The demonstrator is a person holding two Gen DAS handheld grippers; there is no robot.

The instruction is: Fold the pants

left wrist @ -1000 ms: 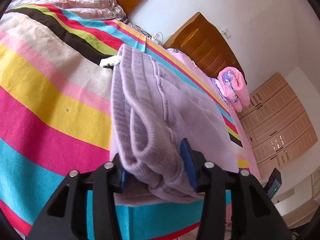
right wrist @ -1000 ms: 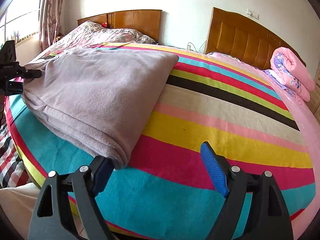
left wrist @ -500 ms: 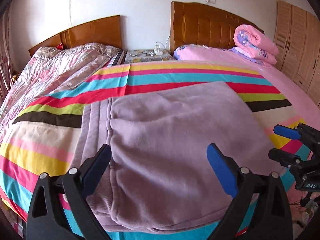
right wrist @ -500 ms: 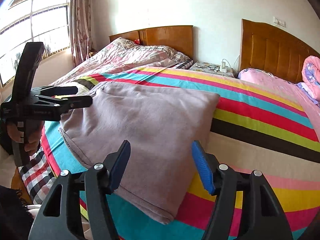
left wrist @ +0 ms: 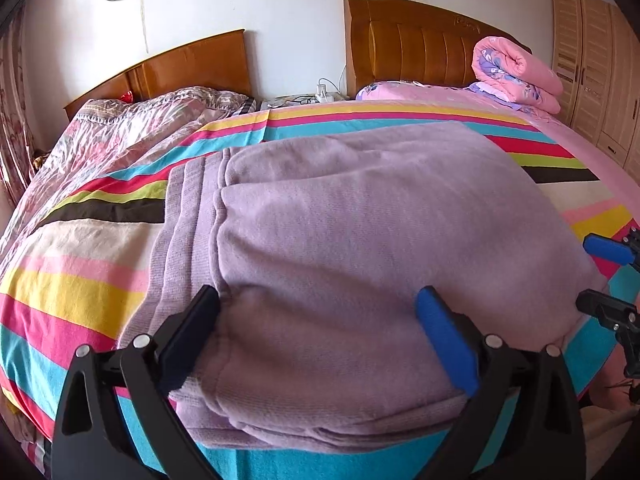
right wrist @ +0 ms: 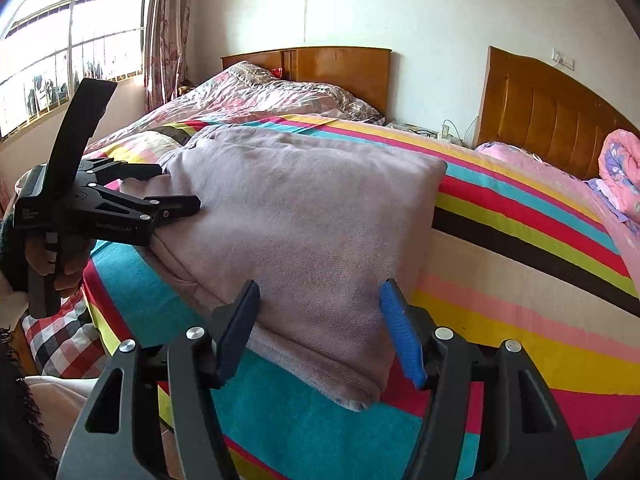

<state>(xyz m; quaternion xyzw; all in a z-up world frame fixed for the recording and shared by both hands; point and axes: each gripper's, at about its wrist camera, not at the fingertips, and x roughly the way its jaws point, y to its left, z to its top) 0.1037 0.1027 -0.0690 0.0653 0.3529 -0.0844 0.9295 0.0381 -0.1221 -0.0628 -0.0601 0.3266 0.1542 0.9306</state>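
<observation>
Now the left gripper (left wrist: 320, 332) is being opened wide, its fingers (left wrist: 448, 340) straddling but not pressing the near edge of the lilac knitted pants (left wrist: 360, 240). Nothing is being pinched by the half-open right gripper (right wrist: 320, 328), poised over the bundle's near corner. Beyond both, the pants are lying folded on the striped bedspread (right wrist: 520, 280); apparently little folding is remaining.

The folded pants (left wrist: 360, 248) lie on the bed (left wrist: 80, 280) at its near edge. The left hand-held gripper (left wrist: 316, 328) is over their waistband end, the right hand-held gripper (right wrist: 320, 328) over the opposite end. A rolled quilt (left wrist: 516, 72) sits at the far right corner by the headboard (left wrist: 420, 44).
</observation>
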